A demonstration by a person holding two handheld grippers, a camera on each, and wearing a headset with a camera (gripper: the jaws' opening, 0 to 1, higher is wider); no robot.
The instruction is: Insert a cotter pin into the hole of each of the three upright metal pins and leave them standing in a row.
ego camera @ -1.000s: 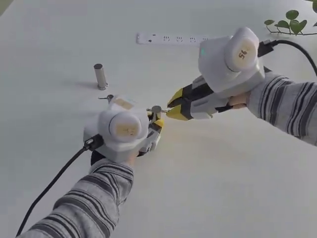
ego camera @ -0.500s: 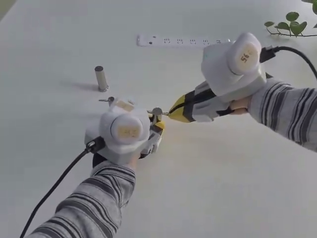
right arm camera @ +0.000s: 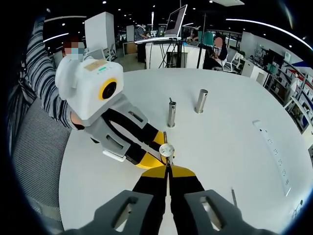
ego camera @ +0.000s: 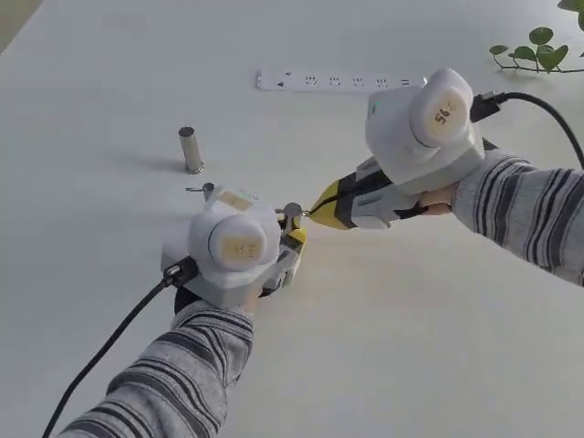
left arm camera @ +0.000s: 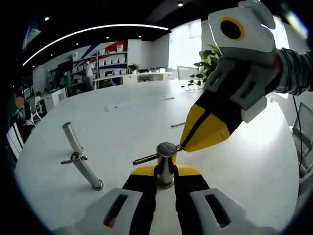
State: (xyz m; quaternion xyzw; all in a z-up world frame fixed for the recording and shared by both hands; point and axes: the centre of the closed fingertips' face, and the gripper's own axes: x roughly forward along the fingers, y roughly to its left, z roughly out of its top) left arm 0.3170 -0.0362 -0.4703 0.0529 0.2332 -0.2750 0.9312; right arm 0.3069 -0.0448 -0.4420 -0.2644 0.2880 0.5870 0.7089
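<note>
Firmly the left tongs [left arm camera: 165, 172] clamp a short upright steel pin [left arm camera: 166, 155] on the white worktop [ego camera: 411, 319]. The right tongs [right arm camera: 167, 169] pinch closed on a thin cotter pin [left arm camera: 145, 158] through its head, the gripped end hidden between their tips.

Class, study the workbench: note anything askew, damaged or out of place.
Nothing stands out. The bare metal pin and the cottered pin stand upright; the left gripper view's lean is camera tilt. The left gripper holds the third pin upright; the right gripper holds a cotter pin in its hole. A second cotter pin lies loose.
</note>
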